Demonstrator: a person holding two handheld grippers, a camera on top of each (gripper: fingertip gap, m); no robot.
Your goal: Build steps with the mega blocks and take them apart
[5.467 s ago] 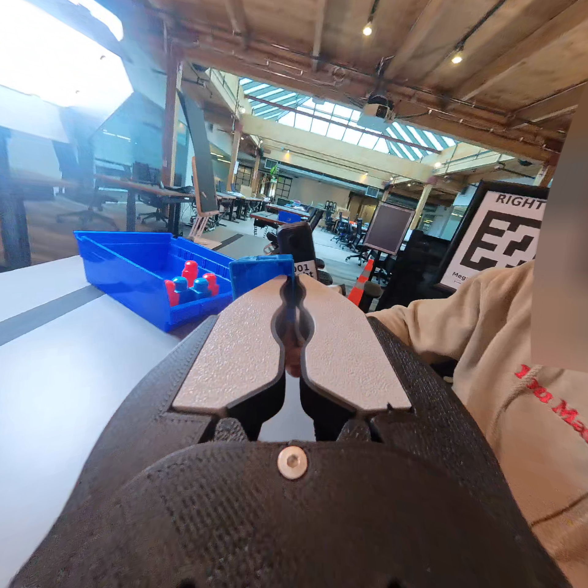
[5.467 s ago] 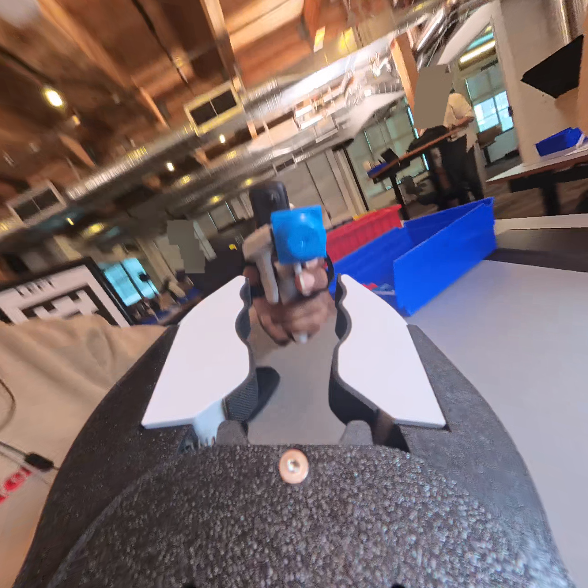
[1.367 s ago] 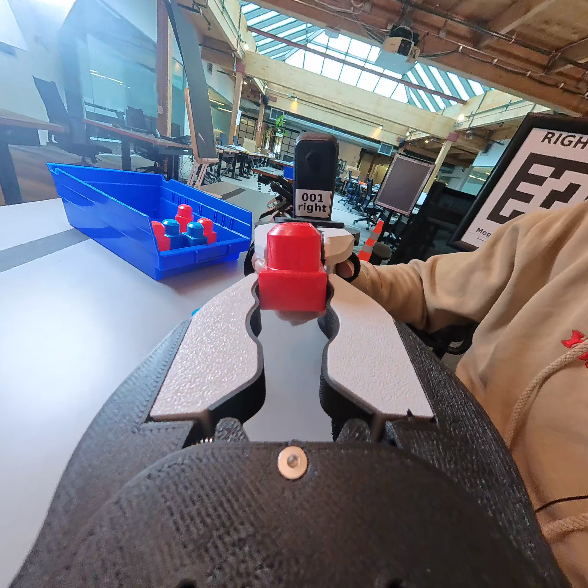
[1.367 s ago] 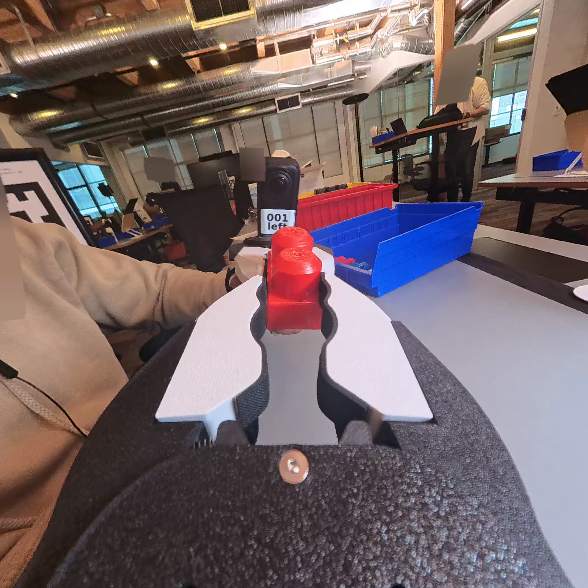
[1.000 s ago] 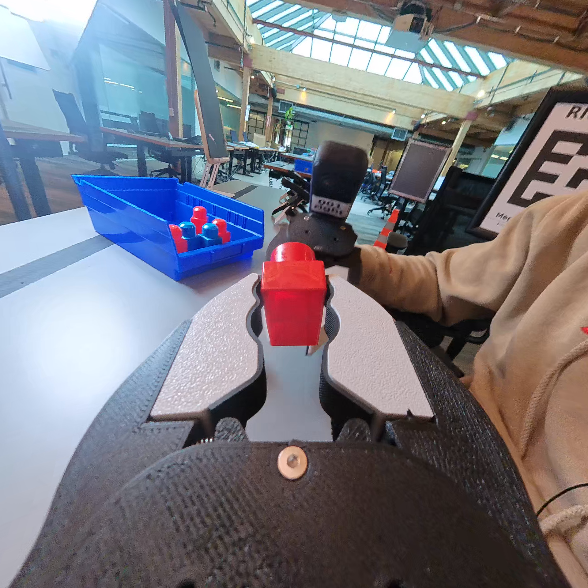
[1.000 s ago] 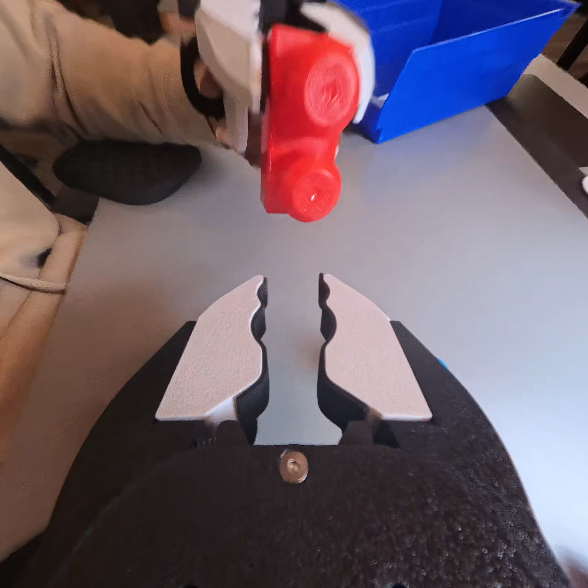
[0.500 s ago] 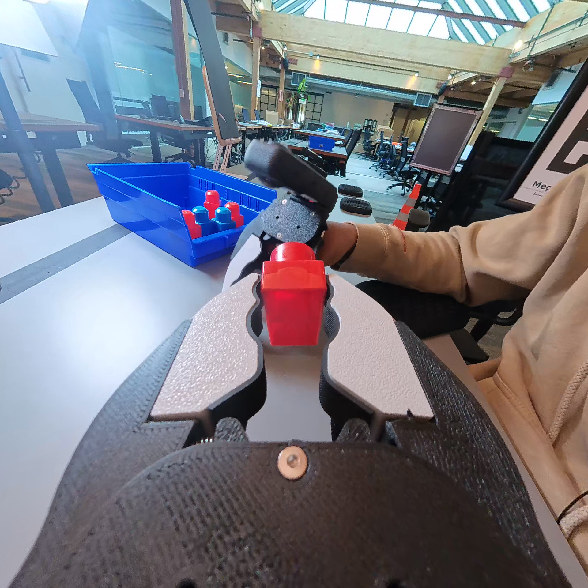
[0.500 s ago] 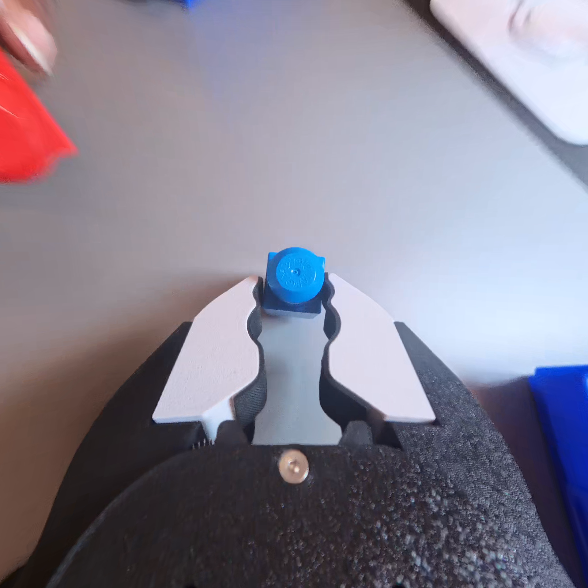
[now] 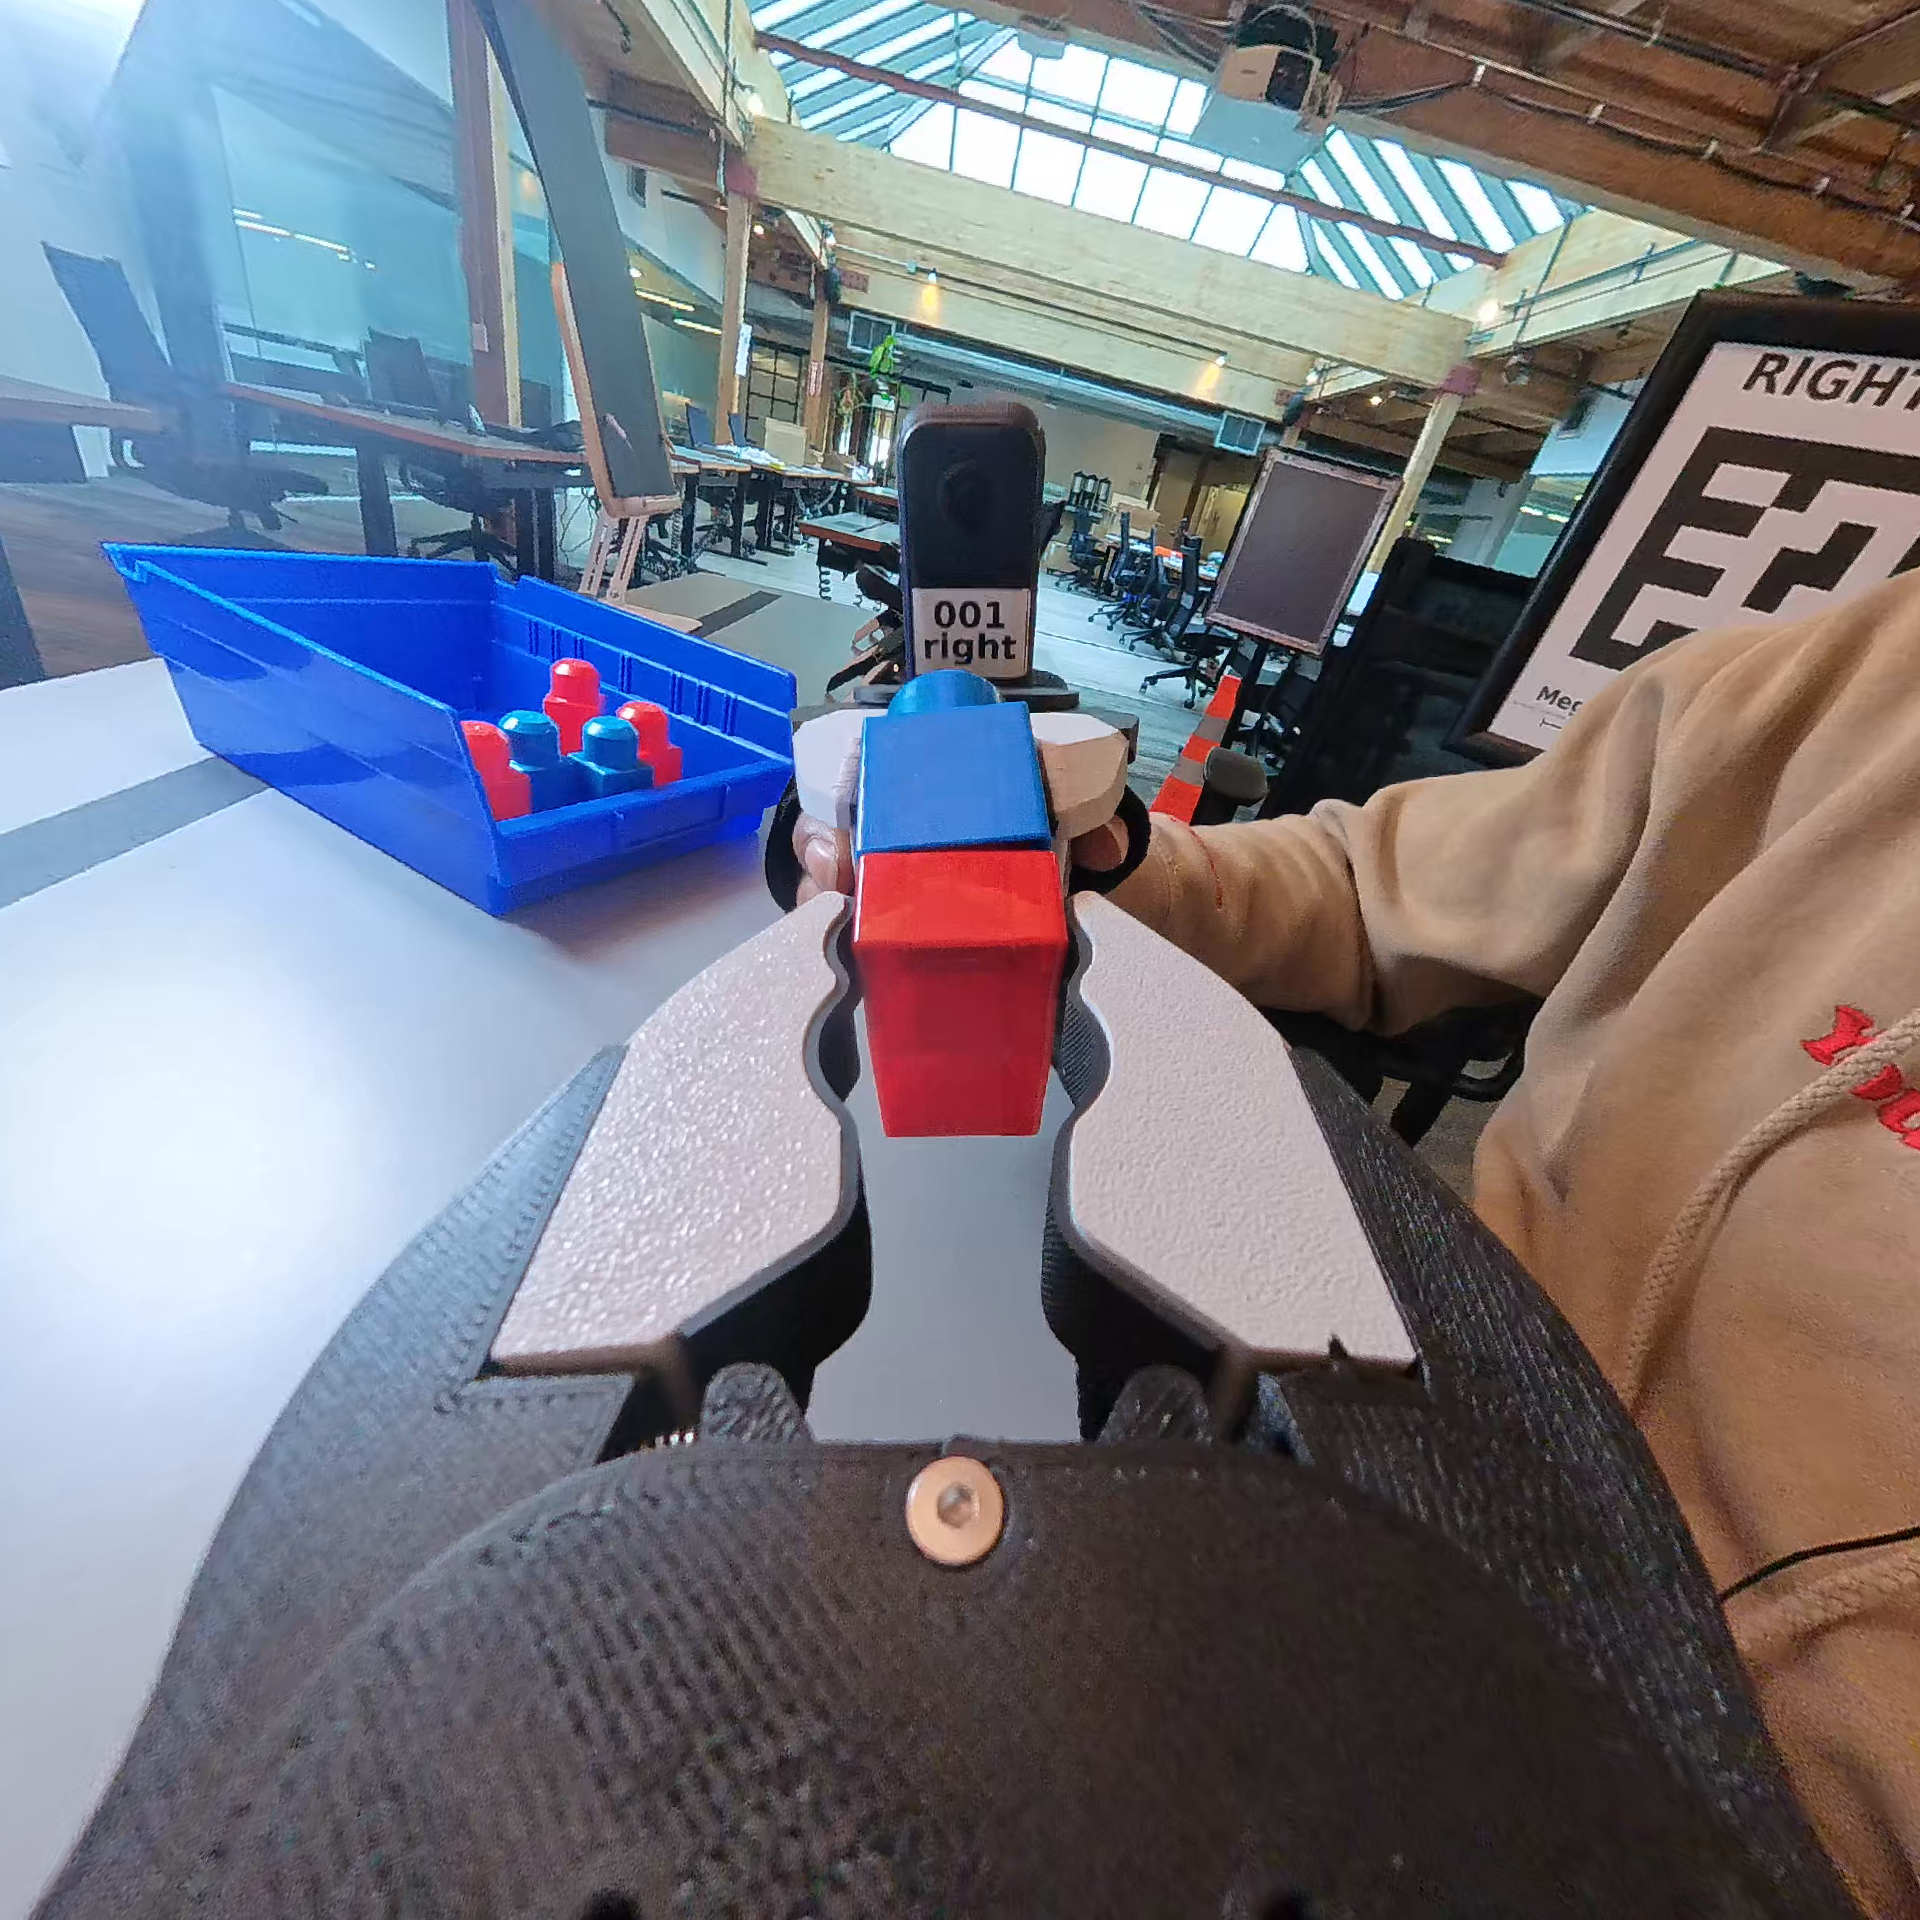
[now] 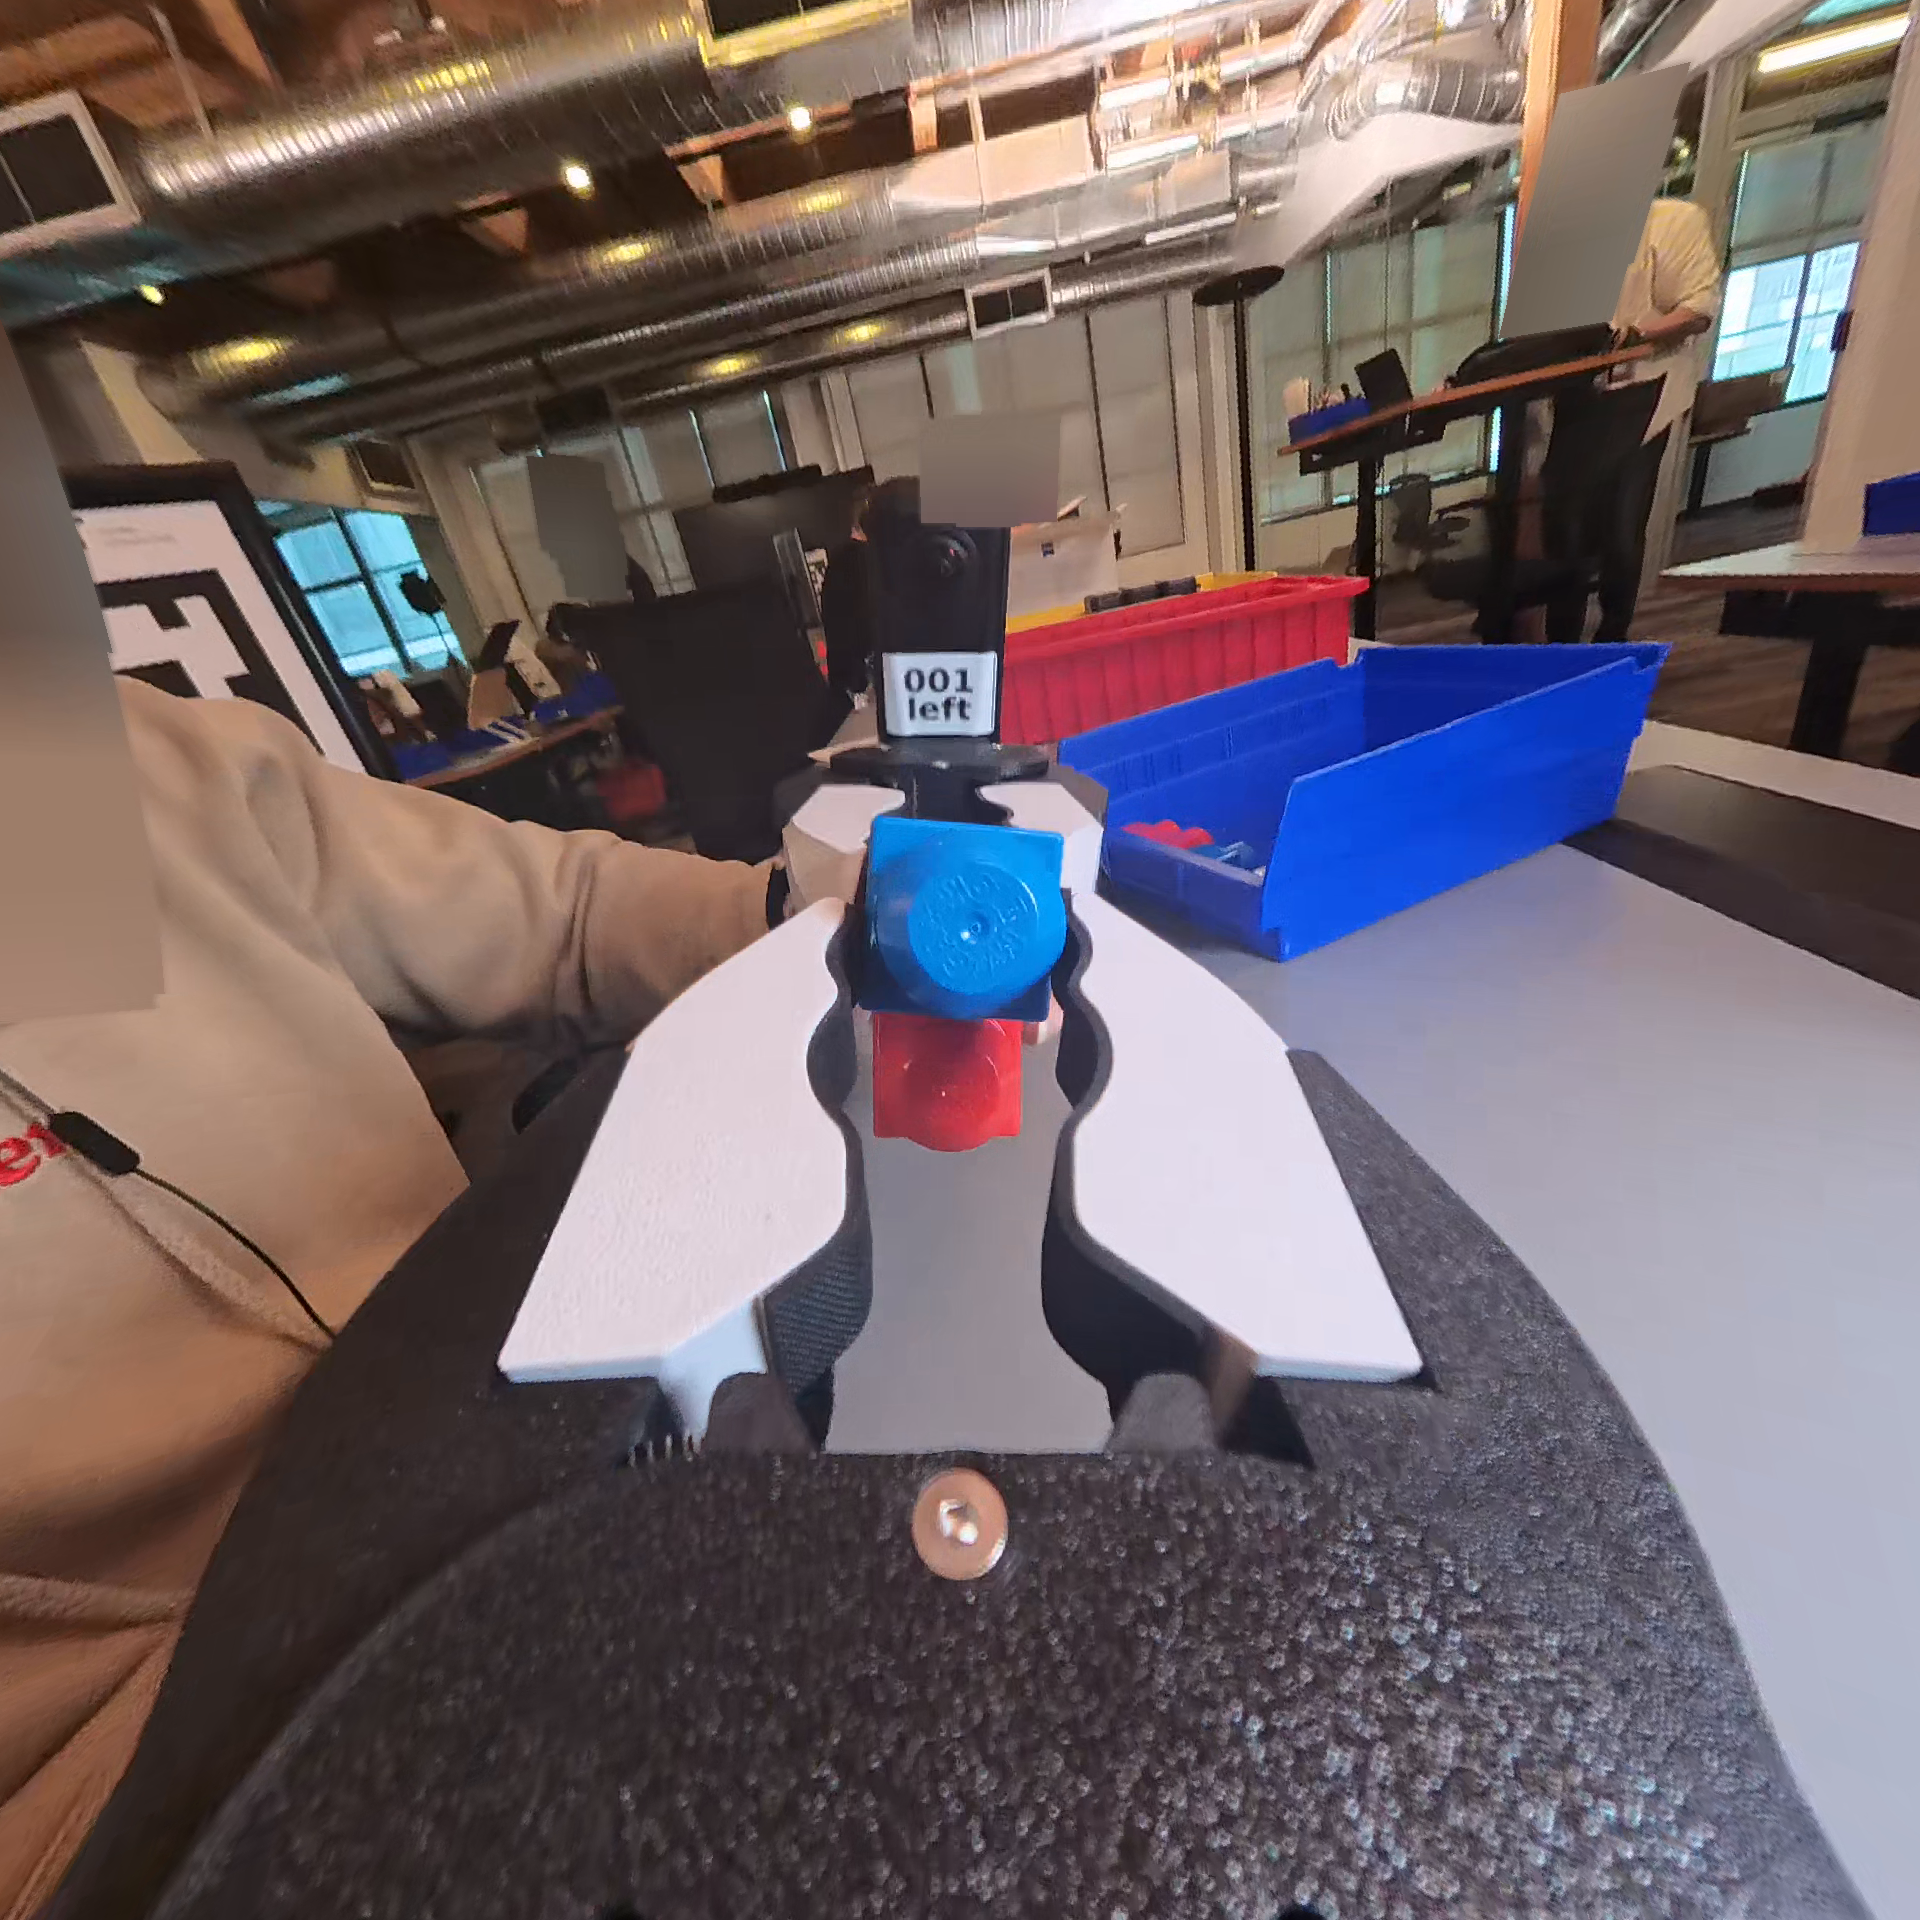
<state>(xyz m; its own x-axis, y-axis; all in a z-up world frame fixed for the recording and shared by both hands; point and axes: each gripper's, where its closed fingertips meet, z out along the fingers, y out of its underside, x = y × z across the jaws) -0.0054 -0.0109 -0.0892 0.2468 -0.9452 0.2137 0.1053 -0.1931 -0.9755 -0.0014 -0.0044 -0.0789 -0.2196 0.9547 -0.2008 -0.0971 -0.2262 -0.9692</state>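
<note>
Left wrist view, your left gripper (image 9: 961, 997): its grey textured fingers are clenched on a glossy red plastic mega block (image 9: 956, 1013), held above the pale grey table (image 9: 260, 1091).
Left wrist view, the join: a matte blue plastic mega block (image 9: 951, 774) sits against the far end of the red one; whether it is fully seated, you cannot tell.
Left wrist view, your right gripper (image 9: 961, 764): it faces you, its pale fingers on either side of the blue block.
Left wrist view, the store: a blue plastic bin (image 9: 436, 665) with more red and blue blocks stands on the table, well apart to the left.
Right wrist view, your right gripper (image 10: 961, 930): its white fingers grasp the blue block (image 10: 961, 930), round stud towards the camera.
Right wrist view, below it: the red block's free end (image 10: 945, 1086) juts out under the blue one, stud towards you.
Right wrist view, behind: the left gripper (image 10: 940, 821) is mostly hidden.
Risk, misalignment: if you press at an angle, the blocks probably jam or twist apart.
Risk, slip: smooth plastic may slide in the fingers under push, dropping a block onto the table.
</note>
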